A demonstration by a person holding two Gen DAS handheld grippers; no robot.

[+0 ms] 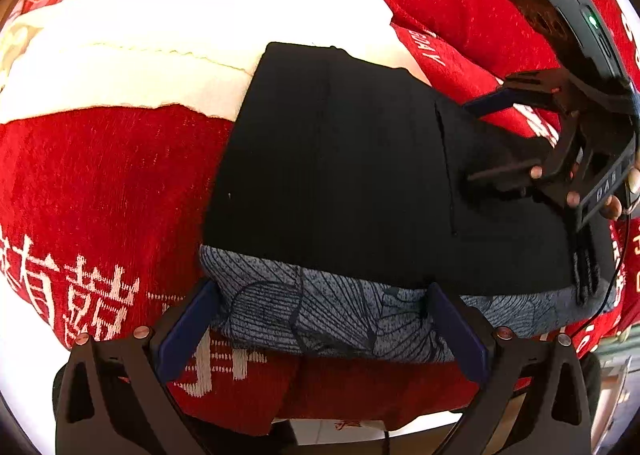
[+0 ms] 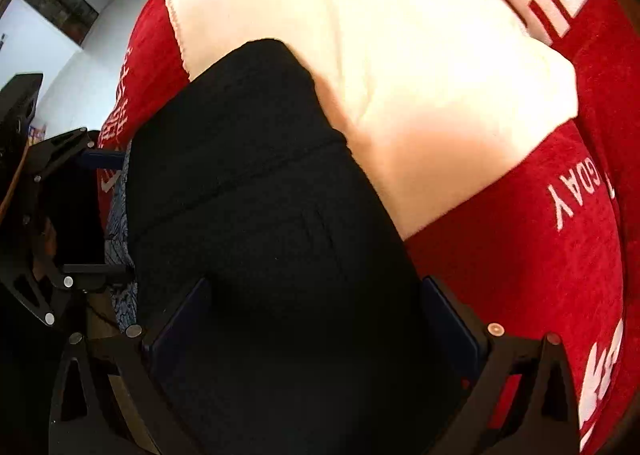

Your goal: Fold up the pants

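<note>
The black pants [image 1: 340,175] are lying folded into a compact block on the red blanket [image 1: 100,183], partly over a white cushion [image 1: 180,39], with the grey patterned waistband lining [image 1: 320,311] showing at the near edge; the left gripper [image 1: 320,319] is spread wide around that lining, nothing pinched yet; the right gripper [image 2: 312,319] is also wide open, straddling the side of the pants, nothing held. Probably a last fold or squaring-up is due; both edges should be pinched through all layers together and lifted evenly so the stack isn't skewed.
</note>
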